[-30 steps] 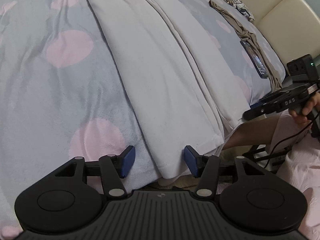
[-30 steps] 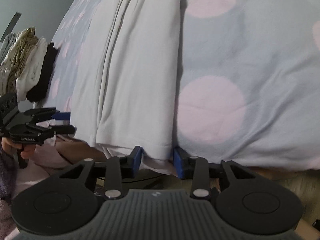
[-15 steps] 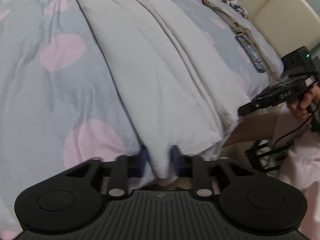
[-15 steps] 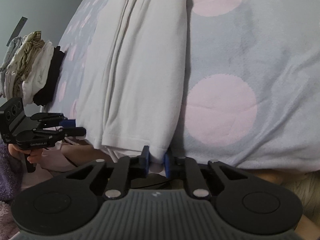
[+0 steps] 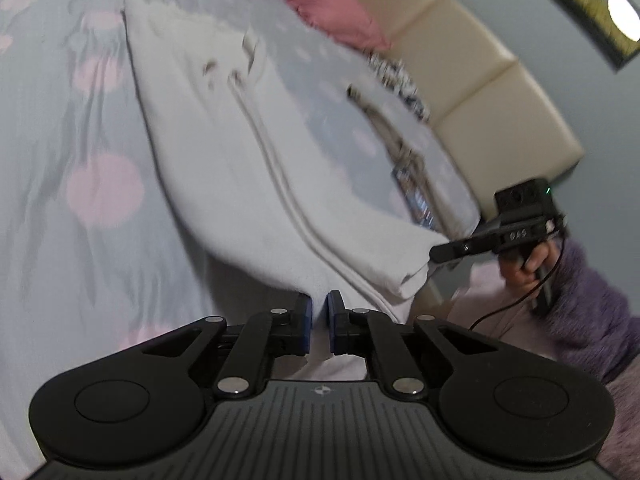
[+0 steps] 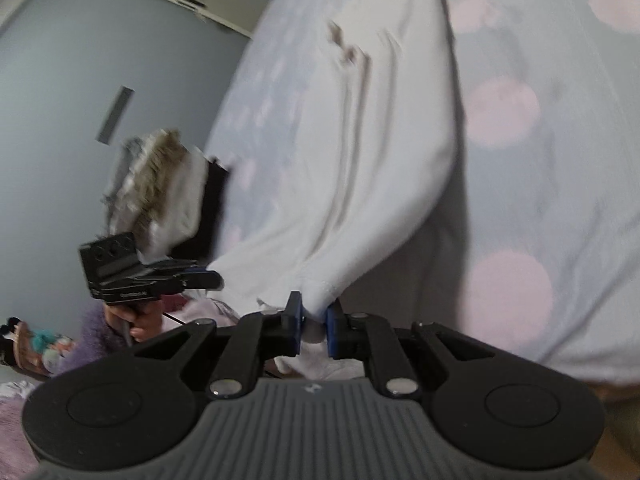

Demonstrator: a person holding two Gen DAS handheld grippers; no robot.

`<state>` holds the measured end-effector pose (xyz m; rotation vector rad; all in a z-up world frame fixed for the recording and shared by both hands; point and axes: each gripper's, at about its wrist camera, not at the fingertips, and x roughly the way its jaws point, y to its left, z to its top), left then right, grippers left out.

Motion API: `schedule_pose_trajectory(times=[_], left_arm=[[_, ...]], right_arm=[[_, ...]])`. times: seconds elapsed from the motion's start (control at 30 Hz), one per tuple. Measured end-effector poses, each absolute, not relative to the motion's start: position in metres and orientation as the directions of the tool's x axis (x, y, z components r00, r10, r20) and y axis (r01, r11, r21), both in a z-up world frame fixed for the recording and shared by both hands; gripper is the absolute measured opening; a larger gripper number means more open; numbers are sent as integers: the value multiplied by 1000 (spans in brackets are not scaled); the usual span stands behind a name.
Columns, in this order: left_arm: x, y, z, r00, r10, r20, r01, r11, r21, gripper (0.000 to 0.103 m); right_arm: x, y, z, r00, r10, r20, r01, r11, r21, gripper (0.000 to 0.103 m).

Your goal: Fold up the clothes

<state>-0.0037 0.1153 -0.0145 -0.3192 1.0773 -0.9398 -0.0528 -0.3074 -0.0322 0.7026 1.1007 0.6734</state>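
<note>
One white garment point(image 5: 240, 184) lies long on the bed point(image 5: 60, 240), folded in a narrow strip. Its long way runs straight away from both tools, and its near end is lifted off the bed. The left tool point(image 5: 318, 320) pinches one near corner between its two blue pads. The right tool point(image 6: 314, 326) pinches the other near corner the same way. Off to the left of the right tool sits one stack of folded clothes point(image 6: 160, 192). Far ahead of the left tool lies one pink pillow point(image 5: 324, 12).
</note>
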Motion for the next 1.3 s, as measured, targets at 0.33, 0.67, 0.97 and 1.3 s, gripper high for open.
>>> schedule_pose_trajectory(times=[0.33, 0.67, 0.97, 1.3], left_arm=[[75, 103, 28, 258, -771, -583, 521, 619, -588, 6], [176, 92, 1, 343, -701, -625, 398, 711, -579, 5], [234, 85, -48, 364, -635, -682, 270, 772, -575, 5], [250, 80, -72, 357, -596, -719, 188, 800, -570, 5]], right_arm=[[26, -318, 10, 413, 740, -530, -192, 640, 744, 13], [135, -320, 0, 461, 639, -615, -179, 746, 641, 13], [202, -315, -42, 444, 560, -699, -98, 806, 583, 13], [225, -303, -67, 412, 499, -762, -26, 843, 538, 16]])
